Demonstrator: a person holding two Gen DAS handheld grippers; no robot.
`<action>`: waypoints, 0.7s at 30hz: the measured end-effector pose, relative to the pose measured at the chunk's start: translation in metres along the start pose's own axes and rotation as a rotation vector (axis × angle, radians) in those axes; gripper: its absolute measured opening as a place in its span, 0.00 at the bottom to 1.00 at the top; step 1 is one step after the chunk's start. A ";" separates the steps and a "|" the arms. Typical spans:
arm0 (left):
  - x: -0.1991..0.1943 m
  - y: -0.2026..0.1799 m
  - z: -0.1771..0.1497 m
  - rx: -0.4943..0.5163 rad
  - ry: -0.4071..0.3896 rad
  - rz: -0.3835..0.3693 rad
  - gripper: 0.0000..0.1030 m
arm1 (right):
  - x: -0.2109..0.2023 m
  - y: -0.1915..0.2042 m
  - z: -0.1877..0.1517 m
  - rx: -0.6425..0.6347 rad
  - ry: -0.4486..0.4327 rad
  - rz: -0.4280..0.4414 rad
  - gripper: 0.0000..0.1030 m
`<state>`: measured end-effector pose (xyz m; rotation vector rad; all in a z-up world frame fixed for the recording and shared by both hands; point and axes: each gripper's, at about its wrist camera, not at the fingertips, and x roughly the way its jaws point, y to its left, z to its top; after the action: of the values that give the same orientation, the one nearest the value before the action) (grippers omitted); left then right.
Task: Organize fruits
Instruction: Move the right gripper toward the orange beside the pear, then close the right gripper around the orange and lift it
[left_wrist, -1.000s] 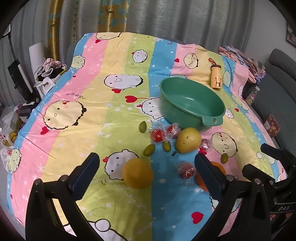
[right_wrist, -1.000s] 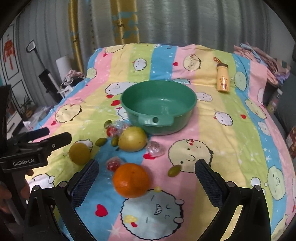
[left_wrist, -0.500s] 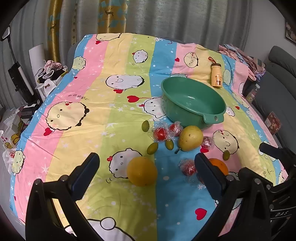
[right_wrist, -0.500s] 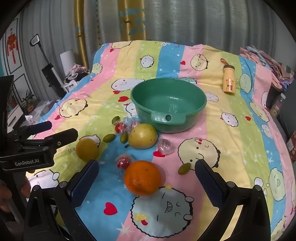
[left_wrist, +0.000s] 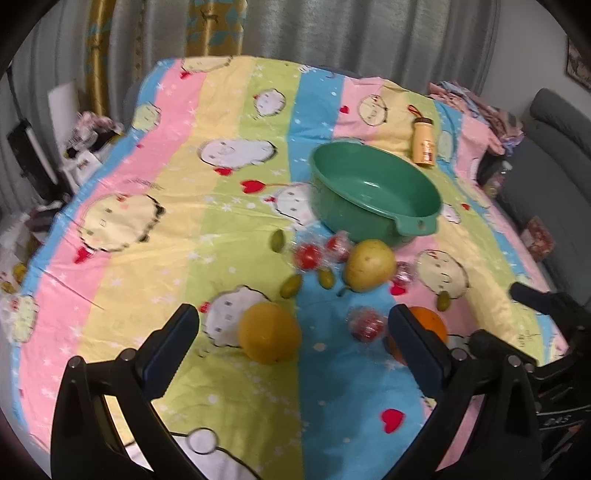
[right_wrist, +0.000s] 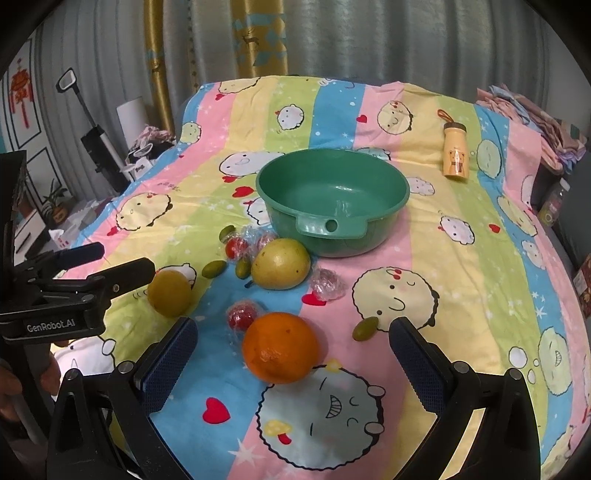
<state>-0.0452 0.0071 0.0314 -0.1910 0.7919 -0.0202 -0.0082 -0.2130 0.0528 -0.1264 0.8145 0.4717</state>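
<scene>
Both tongs gape wide, holding nothing: left tongs (left_wrist: 291, 332) over the yellow citrus (left_wrist: 268, 333), right tongs (right_wrist: 293, 332) over the orange (right_wrist: 280, 347), near the empty green plastic bowl (right_wrist: 332, 205) on the cartoon cloth. Round, firm, dimpled skin; probably rolls, so grip across the middle. Pear (right_wrist: 280, 263) smooth, wrapped tomatoes (right_wrist: 242, 317) crinkly, slippery.

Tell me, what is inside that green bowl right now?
Nothing shows inside the green bowl; its floor looks bare. The near wall hides a strip of the floor. The pear and orange lie outside it.
</scene>
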 end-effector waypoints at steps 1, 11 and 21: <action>0.001 0.001 0.000 -0.012 0.010 -0.028 1.00 | 0.000 -0.002 -0.001 0.000 -0.001 0.007 1.00; 0.017 -0.019 -0.016 -0.055 0.124 -0.327 0.99 | 0.004 -0.009 -0.026 -0.042 -0.026 0.130 1.00; 0.040 -0.046 -0.036 -0.047 0.188 -0.448 0.90 | 0.027 -0.017 -0.045 0.006 -0.013 0.229 1.00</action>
<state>-0.0401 -0.0476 -0.0126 -0.4126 0.9234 -0.4485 -0.0140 -0.2314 0.0012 -0.0242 0.8211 0.6851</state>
